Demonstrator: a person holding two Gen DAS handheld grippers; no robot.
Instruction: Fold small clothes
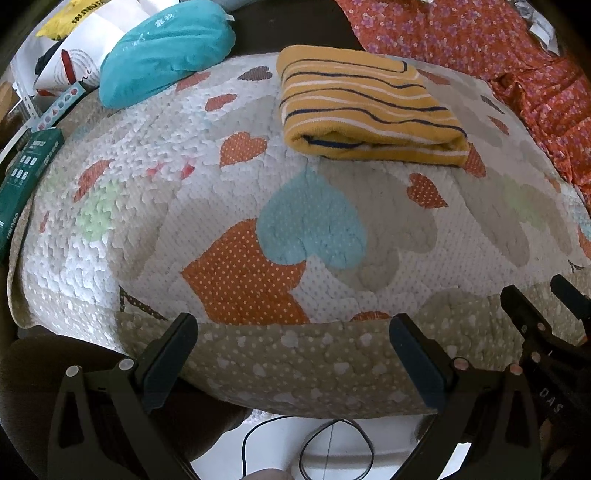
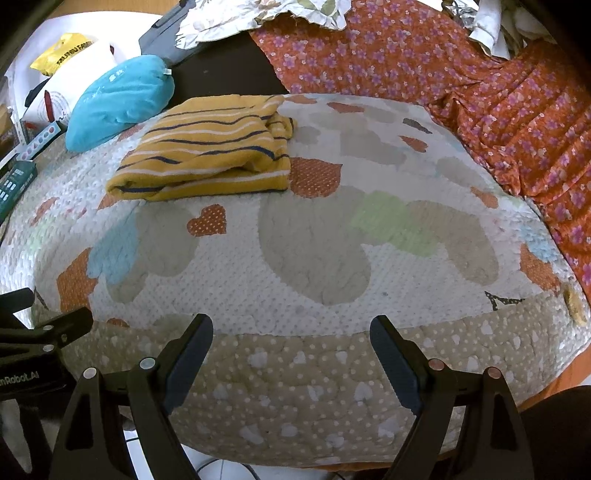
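Note:
A folded yellow garment with white and navy stripes point(image 1: 365, 107) lies at the far side of the heart-patterned quilt point(image 1: 184, 206). It also shows in the right wrist view point(image 2: 210, 147), at the far left of the quilt point(image 2: 332, 258). My left gripper point(image 1: 291, 328) is open and empty over the quilt's near beige border, well short of the garment. My right gripper point(image 2: 291, 328) is open and empty over the same border. The right gripper shows at the right edge of the left wrist view point(image 1: 543, 299); the left gripper shows at the left edge of the right wrist view point(image 2: 48, 325).
A teal cushion point(image 1: 166, 51) lies at the far left, with white and yellow bags point(image 1: 85, 33) and a green box point(image 1: 26, 177) beside it. An orange floral cloth point(image 2: 461, 74) is heaped at the far right. Cables point(image 1: 332, 450) run on the floor below the near edge.

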